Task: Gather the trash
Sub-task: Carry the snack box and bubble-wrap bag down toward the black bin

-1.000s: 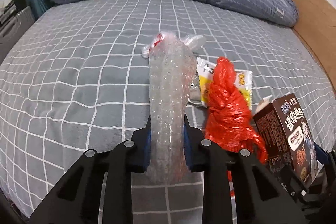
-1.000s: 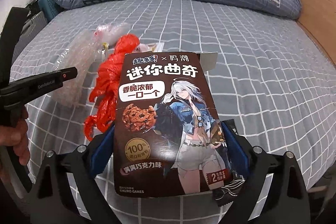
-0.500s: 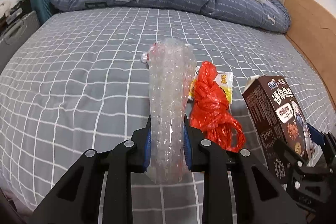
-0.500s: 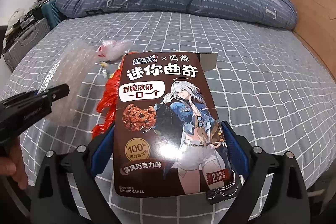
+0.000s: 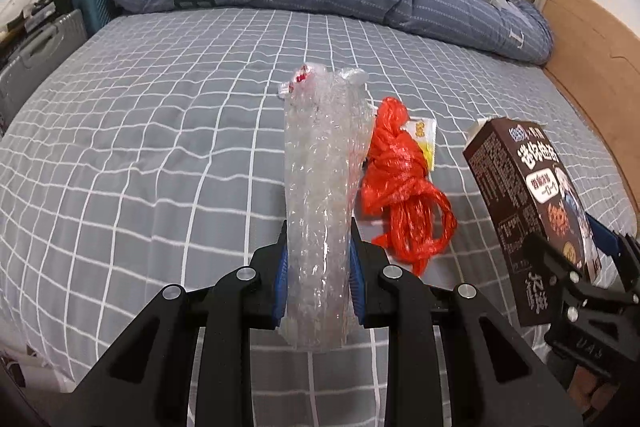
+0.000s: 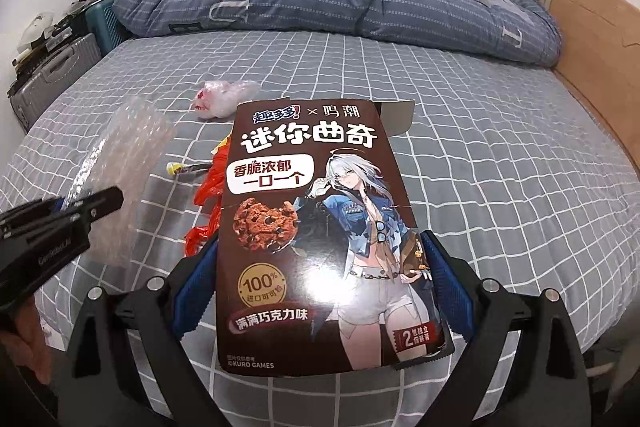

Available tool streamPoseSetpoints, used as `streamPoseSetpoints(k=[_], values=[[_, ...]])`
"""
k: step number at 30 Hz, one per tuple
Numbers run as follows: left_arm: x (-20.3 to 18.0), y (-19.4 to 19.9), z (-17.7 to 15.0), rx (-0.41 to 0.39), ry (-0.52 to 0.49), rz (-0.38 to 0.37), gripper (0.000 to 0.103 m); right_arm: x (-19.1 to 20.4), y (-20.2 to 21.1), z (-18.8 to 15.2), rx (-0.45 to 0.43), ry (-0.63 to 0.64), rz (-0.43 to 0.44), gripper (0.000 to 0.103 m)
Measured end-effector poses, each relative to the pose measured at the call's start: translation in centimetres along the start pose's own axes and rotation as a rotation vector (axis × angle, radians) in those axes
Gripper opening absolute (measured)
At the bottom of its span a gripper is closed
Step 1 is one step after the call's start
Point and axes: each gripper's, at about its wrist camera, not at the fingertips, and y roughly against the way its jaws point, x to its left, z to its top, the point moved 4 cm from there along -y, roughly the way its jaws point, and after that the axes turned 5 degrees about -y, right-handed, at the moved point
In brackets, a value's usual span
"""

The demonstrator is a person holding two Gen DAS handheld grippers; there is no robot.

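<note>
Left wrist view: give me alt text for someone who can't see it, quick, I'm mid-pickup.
The left gripper is clamped on a long roll of clear bubble wrap above a grey checked bed. A crumpled red plastic bag lies on the bed just right of it. At far right, the right gripper holds a brown cookie box.

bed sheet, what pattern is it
Grey with a white grid of thin lines, a checked bed sheet. It shows best in the left wrist view.
</note>
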Motion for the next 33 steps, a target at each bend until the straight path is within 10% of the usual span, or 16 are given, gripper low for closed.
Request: streamPoseSetpoints(k=[33], values=[[-2.2,4.4,-7.9,0.014,0.028,-0.041,0.024,-1.0,4.7,-5.5,0.010,-0.044,0.009,0.090]])
